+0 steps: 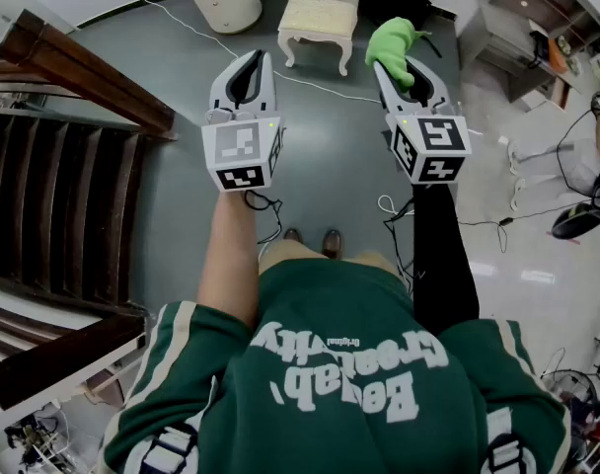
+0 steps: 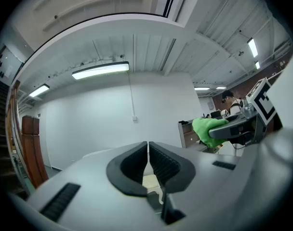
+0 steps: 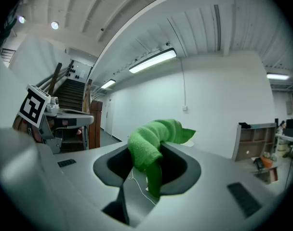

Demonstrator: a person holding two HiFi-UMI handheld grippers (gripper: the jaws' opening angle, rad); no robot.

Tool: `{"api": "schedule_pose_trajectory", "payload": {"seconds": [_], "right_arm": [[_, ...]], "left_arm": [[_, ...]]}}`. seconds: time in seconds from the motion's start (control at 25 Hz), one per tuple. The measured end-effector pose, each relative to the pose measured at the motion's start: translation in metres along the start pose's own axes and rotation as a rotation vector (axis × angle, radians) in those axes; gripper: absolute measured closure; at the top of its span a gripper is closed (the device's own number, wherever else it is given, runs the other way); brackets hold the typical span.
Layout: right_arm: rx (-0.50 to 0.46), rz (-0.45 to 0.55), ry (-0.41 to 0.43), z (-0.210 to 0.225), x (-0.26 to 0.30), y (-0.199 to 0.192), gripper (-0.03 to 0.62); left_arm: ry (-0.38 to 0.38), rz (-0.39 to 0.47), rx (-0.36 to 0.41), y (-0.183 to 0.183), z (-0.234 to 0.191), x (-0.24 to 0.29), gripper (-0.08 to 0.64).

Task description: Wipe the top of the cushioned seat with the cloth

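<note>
Standing on the grey floor (image 1: pixel 330 136), the cushioned seat (image 1: pixel 320 16) lies well ahead, between both grippers' lines, long axis crosswise | green cloth (image 1: pixel 397 45) bunched in the right gripper (image 1: pixel 401 72), jaws clamped on it | left gripper (image 1: pixel 249 59) pinched together, empty | both forearms outstretched, side by side, pointing forward

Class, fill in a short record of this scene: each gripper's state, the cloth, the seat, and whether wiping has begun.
left gripper: jaws together, nothing between them
right gripper: shut on the cloth
cloth: green, bunched between the right jaws
seat: cream cushioned stool on the floor ahead, untouched
wiping: not yet begun; both grippers are in the air, short of the seat
</note>
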State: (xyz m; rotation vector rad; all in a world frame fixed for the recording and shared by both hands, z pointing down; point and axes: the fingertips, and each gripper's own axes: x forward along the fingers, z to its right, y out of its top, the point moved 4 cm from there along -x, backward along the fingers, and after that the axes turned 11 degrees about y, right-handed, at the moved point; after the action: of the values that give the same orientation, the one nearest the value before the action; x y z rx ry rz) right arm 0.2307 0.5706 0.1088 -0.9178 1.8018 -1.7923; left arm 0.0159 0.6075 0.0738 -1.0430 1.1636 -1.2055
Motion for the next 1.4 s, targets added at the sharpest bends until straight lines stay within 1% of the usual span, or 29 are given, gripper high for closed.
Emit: {"api": "schedule_pose_trajectory", "payload": {"seconds": [0.24, 0.48, 0.76, 0.96, 1.2, 1.28, 1.4], "right_arm": [[-0.008, -0.001, -0.001, 0.008, -0.004, -0.001, 0.440], [0.002, 0.000, -0.006, 0.015, -0.005, -0.003, 0.440], [0.029, 0.032, 0.012, 0.018, -0.004, -0.003, 0.437], [0.035, 0.034, 0.009, 0.020, -0.001, -0.005, 0.437], [0.038, 0.039, 0.011, 0.023, 0.021, -0.003, 0.436], [0.041, 0.030, 0.009, 0.027, 0.035, -0.005, 0.436], [0.042, 0.015, 0.009, 0.037, 0.061, -0.009, 0.436]], "left_arm": [[-0.003, 0.006, -0.002, 0.002, 0.003, 0.004, 0.534], [0.002, 0.005, 0.003, 0.002, 0.004, 0.007, 0.534], [-0.002, -0.001, 0.015, 0.001, 0.006, 0.012, 0.534], [-0.002, 0.001, 0.018, 0.001, 0.003, 0.016, 0.534], [-0.011, 0.008, 0.019, -0.002, -0.007, 0.034, 0.534], [-0.018, 0.011, 0.021, -0.006, -0.011, 0.047, 0.534], [-0.019, 0.012, 0.045, -0.012, -0.019, 0.076, 0.534]]}}
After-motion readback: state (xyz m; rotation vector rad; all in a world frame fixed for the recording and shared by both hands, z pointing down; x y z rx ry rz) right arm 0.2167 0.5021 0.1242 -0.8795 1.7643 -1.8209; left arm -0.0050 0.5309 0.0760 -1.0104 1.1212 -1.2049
